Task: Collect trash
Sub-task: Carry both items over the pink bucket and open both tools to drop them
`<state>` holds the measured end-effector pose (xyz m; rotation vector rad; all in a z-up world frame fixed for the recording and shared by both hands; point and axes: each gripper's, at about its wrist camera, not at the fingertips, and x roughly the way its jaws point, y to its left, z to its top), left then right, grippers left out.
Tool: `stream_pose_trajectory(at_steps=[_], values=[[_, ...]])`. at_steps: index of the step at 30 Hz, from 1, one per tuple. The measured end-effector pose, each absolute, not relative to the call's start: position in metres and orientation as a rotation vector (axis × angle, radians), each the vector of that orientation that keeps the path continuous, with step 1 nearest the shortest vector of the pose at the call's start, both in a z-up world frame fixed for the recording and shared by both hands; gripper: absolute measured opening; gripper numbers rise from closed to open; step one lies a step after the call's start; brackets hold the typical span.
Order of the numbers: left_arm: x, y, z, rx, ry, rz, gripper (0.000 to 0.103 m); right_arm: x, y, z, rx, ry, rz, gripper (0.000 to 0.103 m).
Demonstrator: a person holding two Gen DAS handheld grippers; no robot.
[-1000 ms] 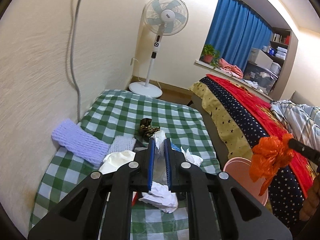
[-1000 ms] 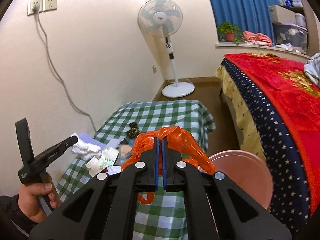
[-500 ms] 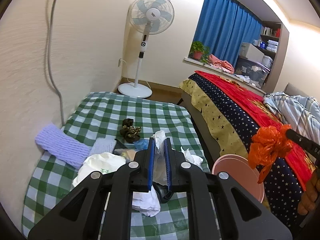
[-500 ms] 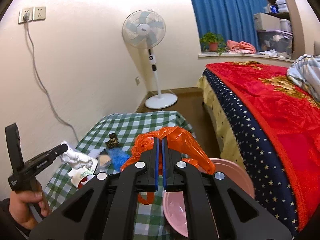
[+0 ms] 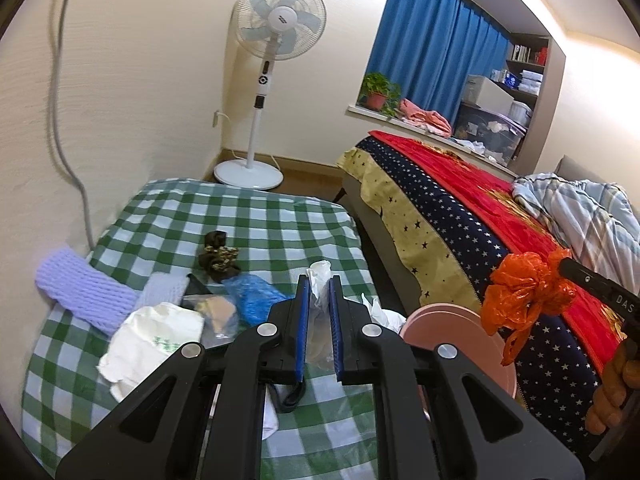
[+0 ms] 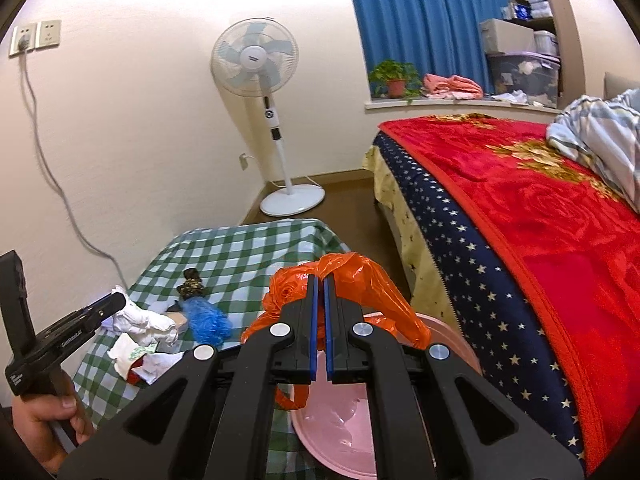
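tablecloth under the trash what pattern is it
Green and white check tablecloth, clearest in the left wrist view.

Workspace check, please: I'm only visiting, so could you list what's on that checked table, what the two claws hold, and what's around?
Surface: green checked table, cloth-covered.
Job's things: pink bin beside it; white tissue; orange bag.
Clutter: purple knit cloth, blue wrapper, white plastic bag.
Grippers: left gripper shut on white tissue; right gripper shut on orange bag.
Cables: grey cable down the wall.
Surroundings: standing fan, bed.

Your crumpled orange plastic bag (image 6: 352, 288) hangs above the pink bin (image 6: 340, 432); your white tissue wad (image 5: 319, 280) is lifted over the checked cloth (image 5: 248, 220).
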<state>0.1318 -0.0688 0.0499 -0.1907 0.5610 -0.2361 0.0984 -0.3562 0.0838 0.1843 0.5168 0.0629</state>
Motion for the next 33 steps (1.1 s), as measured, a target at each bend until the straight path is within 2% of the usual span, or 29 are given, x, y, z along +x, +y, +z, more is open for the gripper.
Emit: stream_pose_trajectory(at_steps=[23, 33], values=[[0.156, -0.188, 0.019, -0.100, 0.633, -0.402, 0.010, 0.113, -0.404, 0.051, 0.214, 0.617, -0.154, 0.003], [0.155, -0.215, -0.004, -0.046, 0.677, -0.439, 0.010, 0.113, -0.416, 0.040, 0.243, 0.654, -0.188, 0.003]])
